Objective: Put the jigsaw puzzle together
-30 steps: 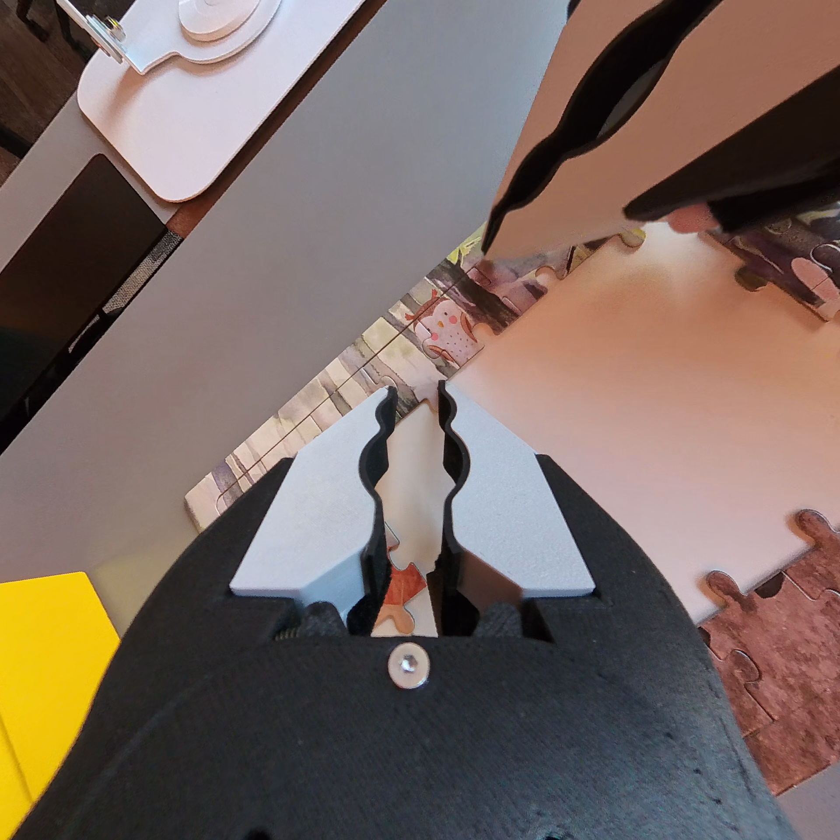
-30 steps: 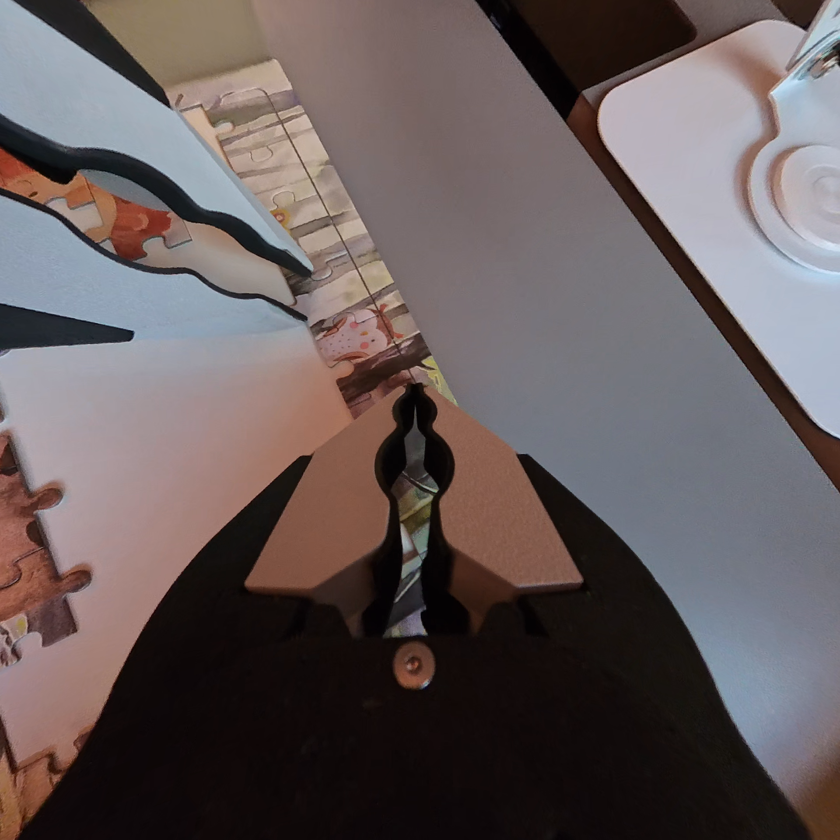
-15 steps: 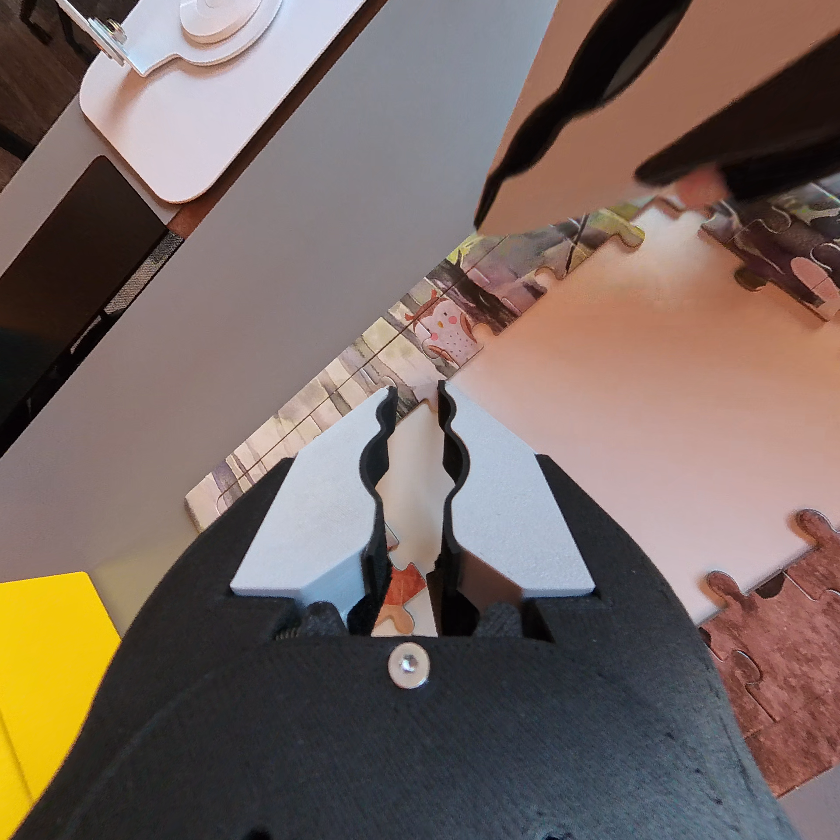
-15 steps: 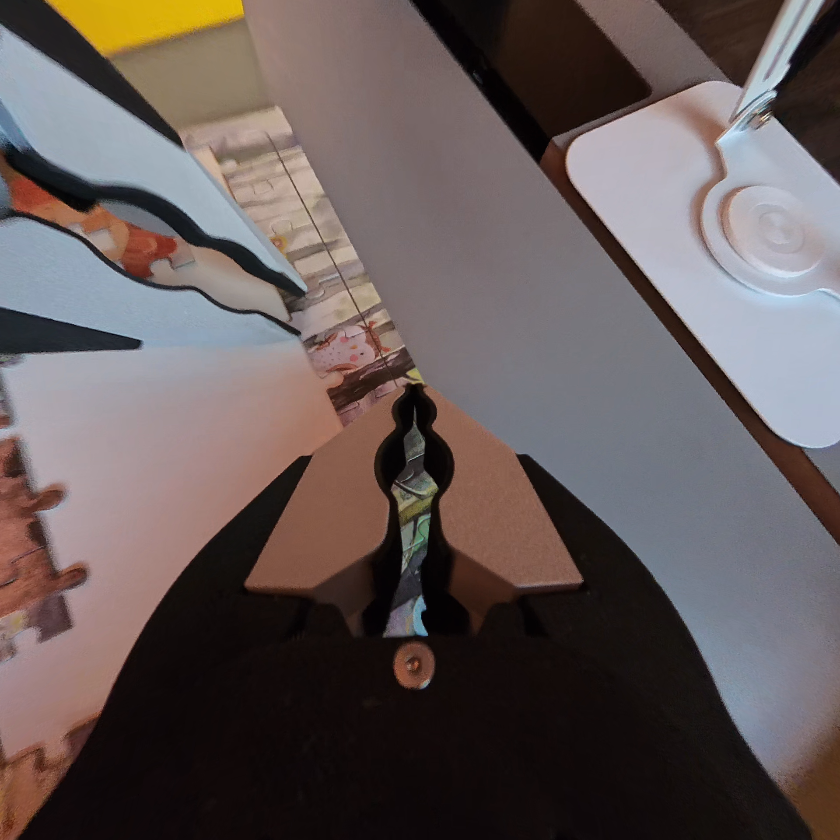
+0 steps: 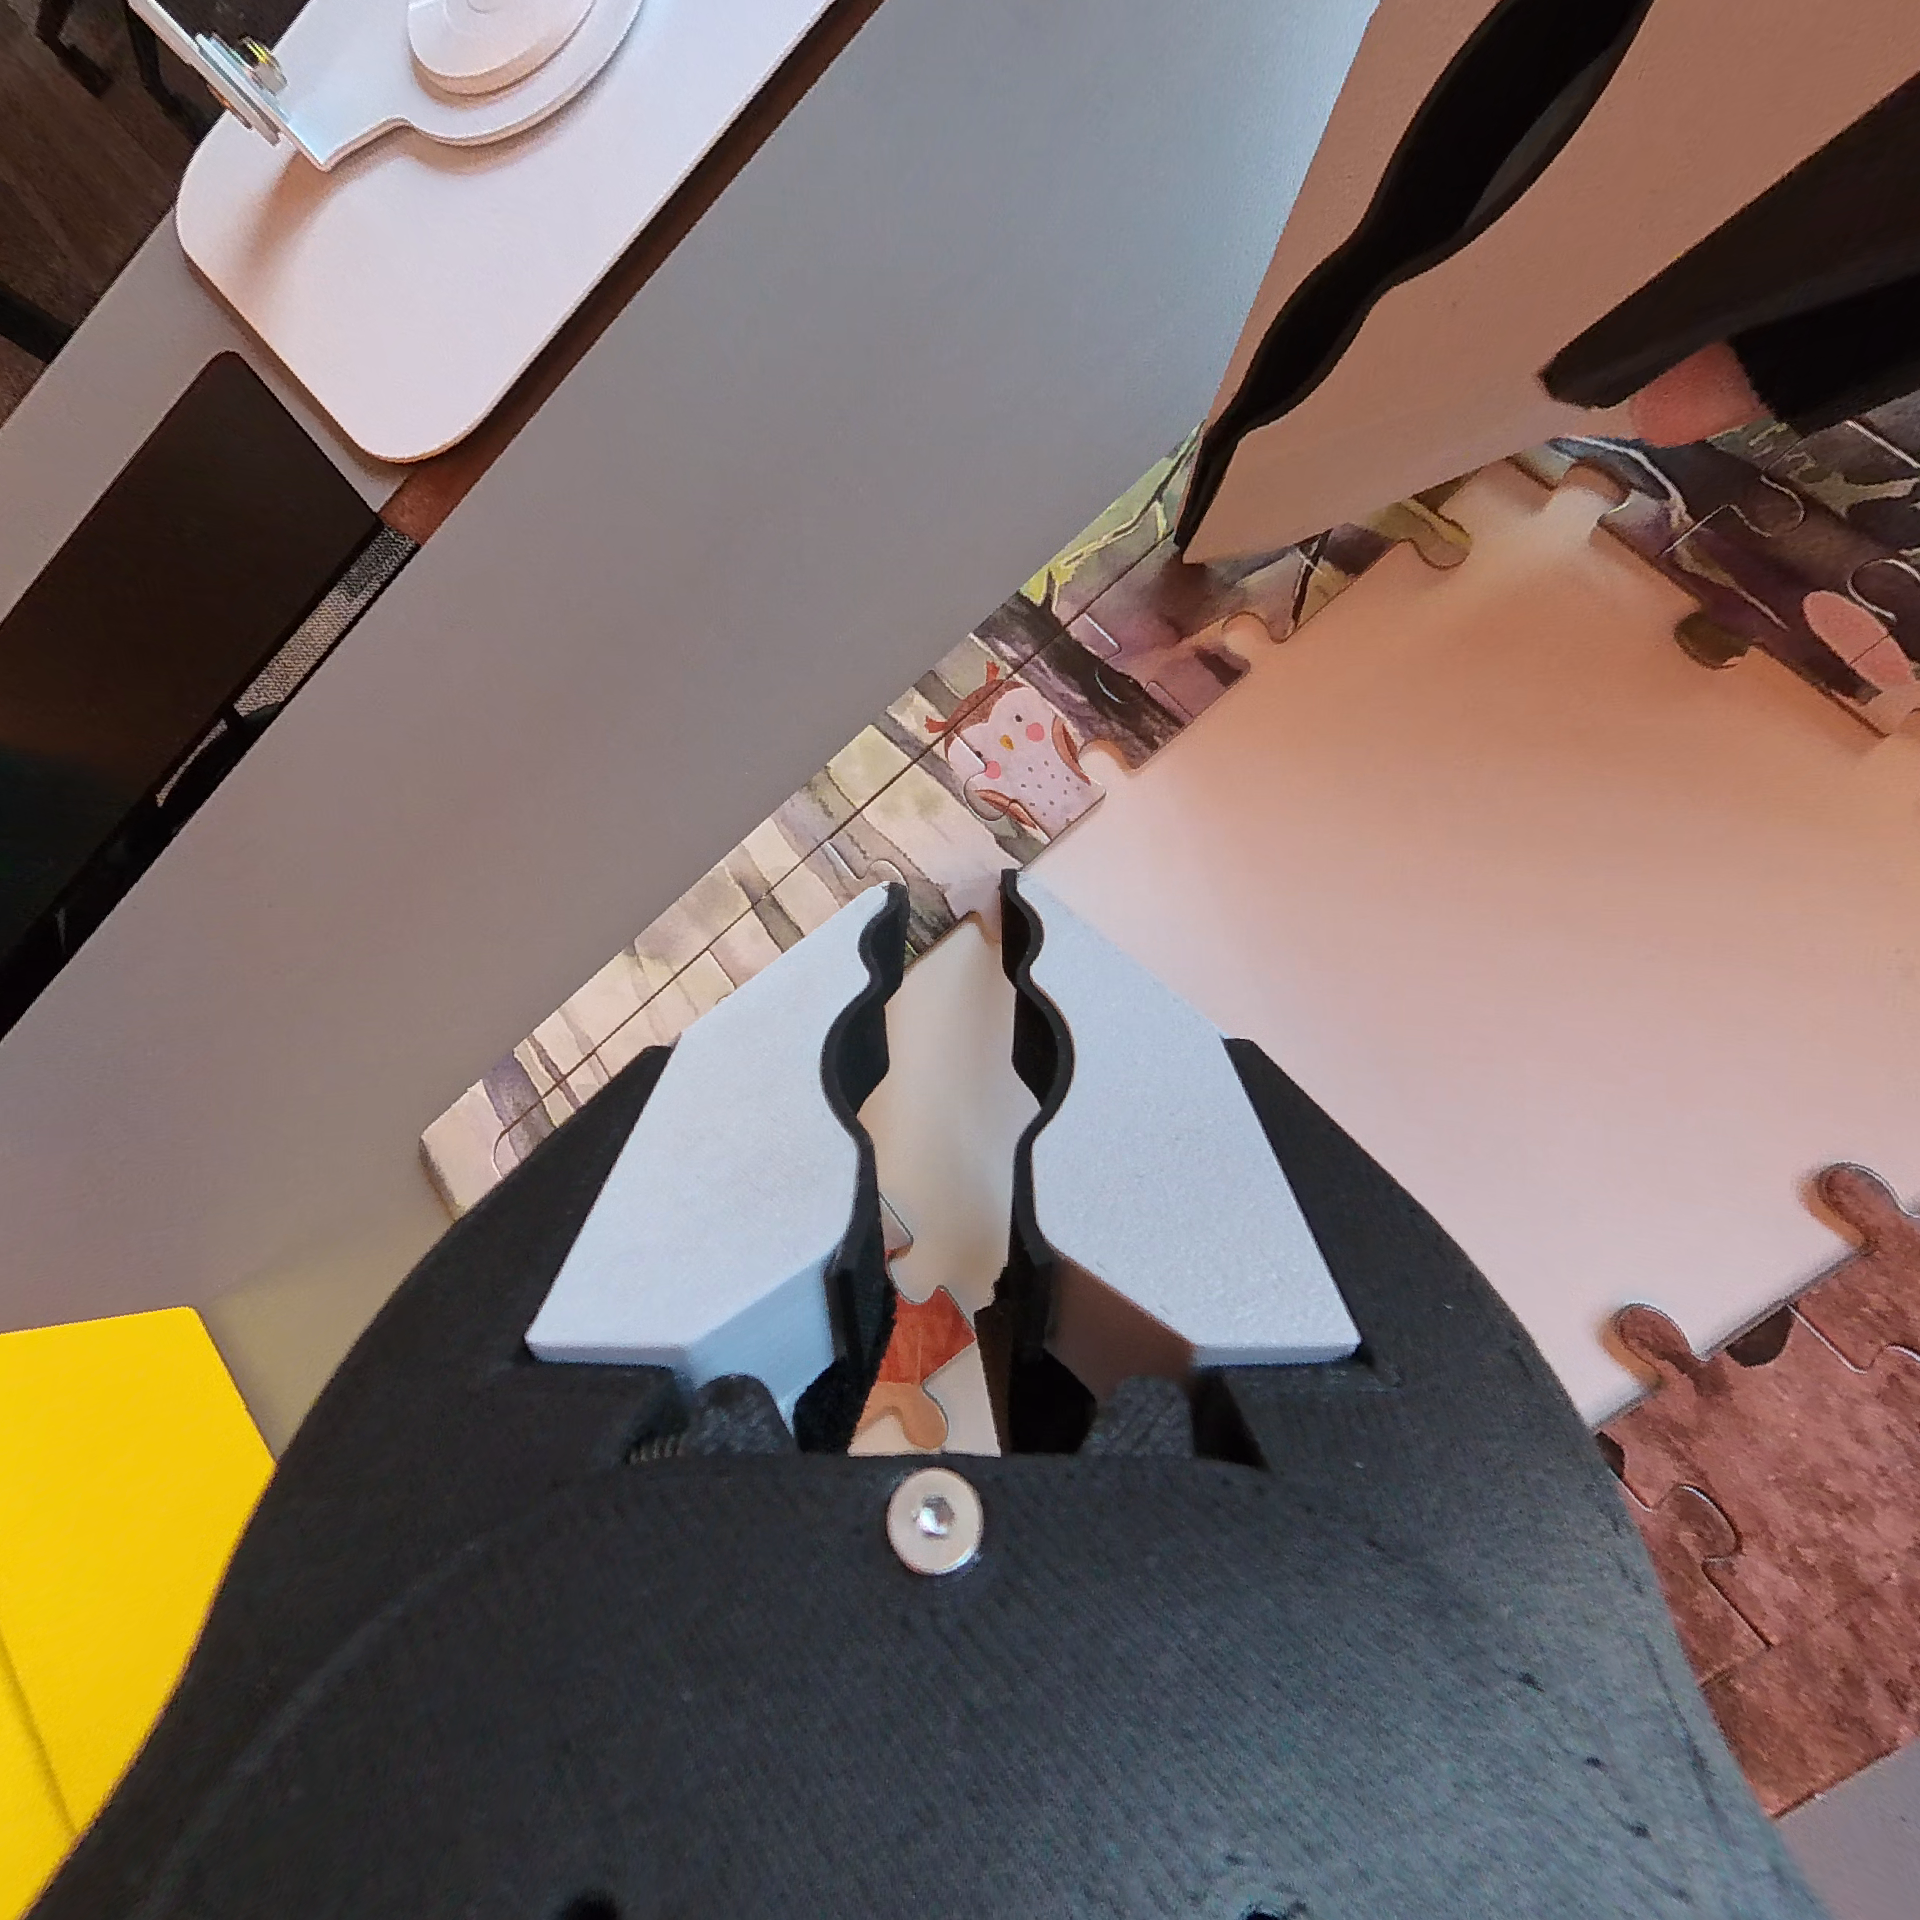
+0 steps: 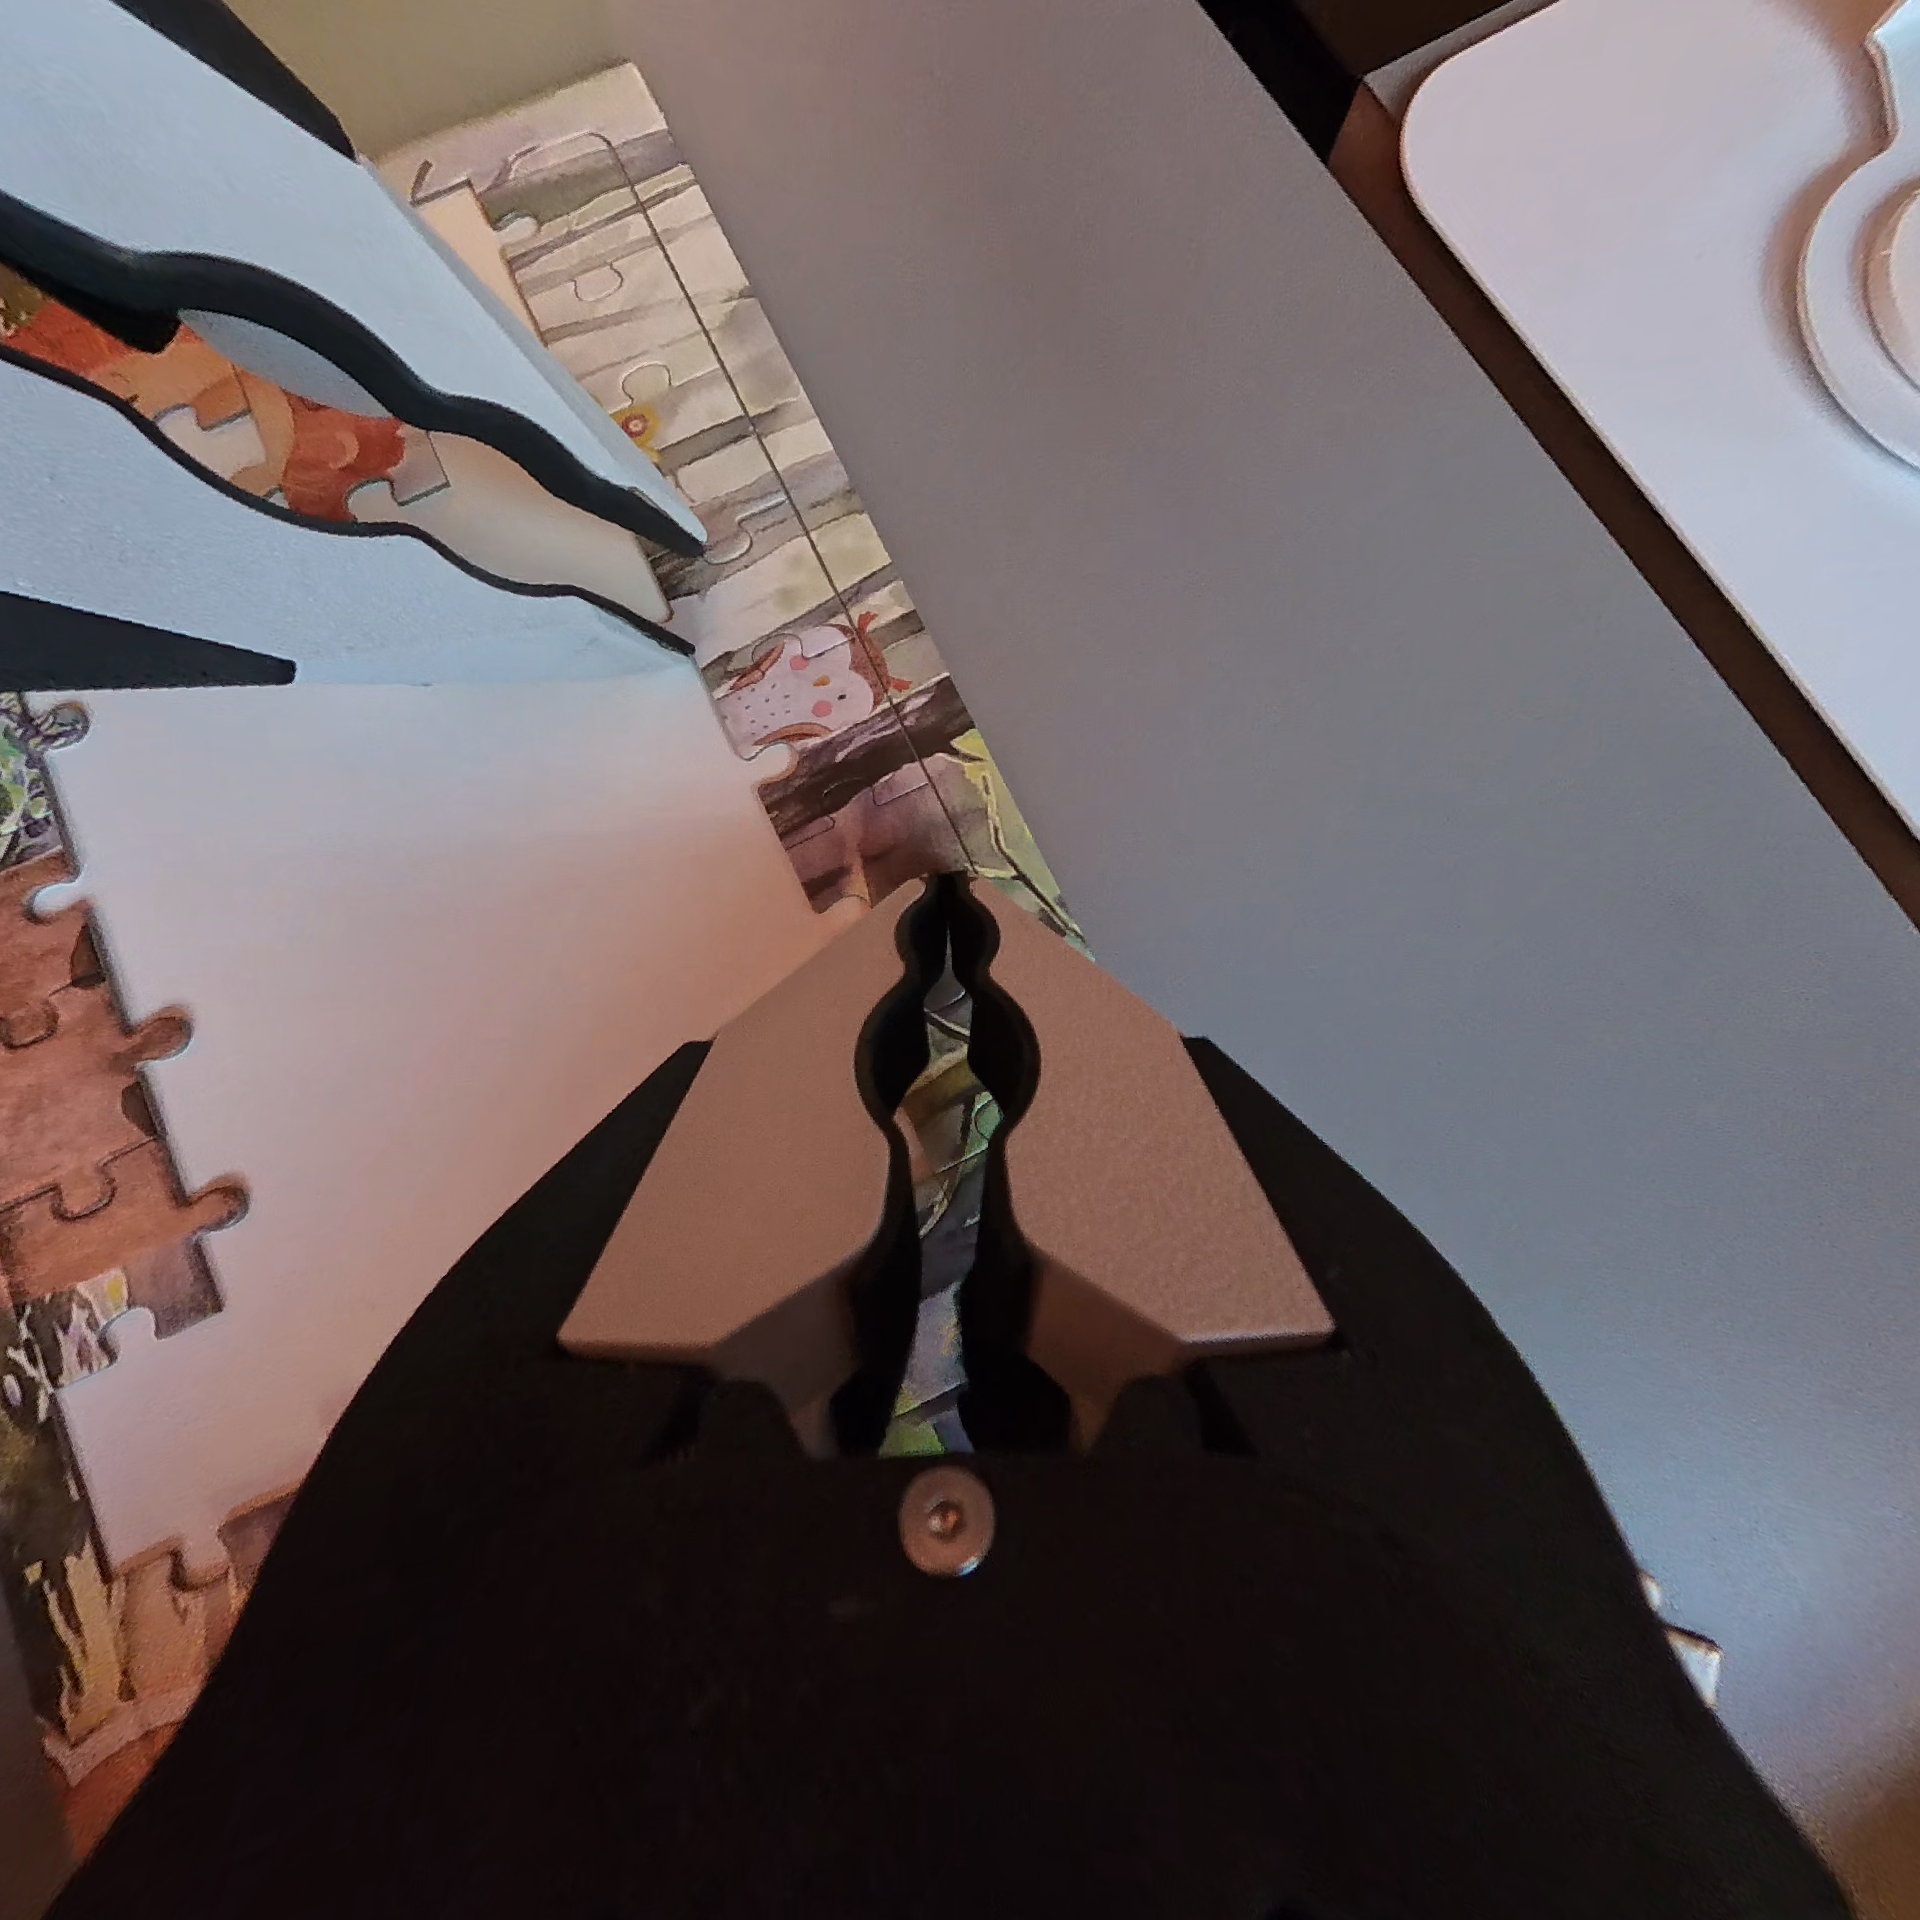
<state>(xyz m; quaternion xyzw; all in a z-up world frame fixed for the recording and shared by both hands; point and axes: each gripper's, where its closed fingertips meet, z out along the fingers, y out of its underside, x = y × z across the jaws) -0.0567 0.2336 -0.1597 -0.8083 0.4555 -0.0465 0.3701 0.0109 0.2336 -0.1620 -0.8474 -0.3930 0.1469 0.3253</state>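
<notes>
Here the jigsaw puzzle (image 5: 1039, 727) lies partly assembled on a grey table (image 5: 675, 468), its joined border strips framing a bare pale backing board (image 5: 1455, 883). The owl piece (image 5: 1023, 743) sits in the top border strip and serves as landmark. Just below the owl, the left gripper (image 5: 948, 904) hovers over the board's edge with its jaws parted a little, clasping nothing; a loose orange-patterned piece (image 5: 920, 1351) lies on the board beneath it. Up and right of the owl, the right gripper (image 6: 948, 883) rests its tips on the green part of the strip, fingertips all but touching, gripping nothing visible. A white pad (image 5: 416, 260) lies well beyond the owl.
</notes>
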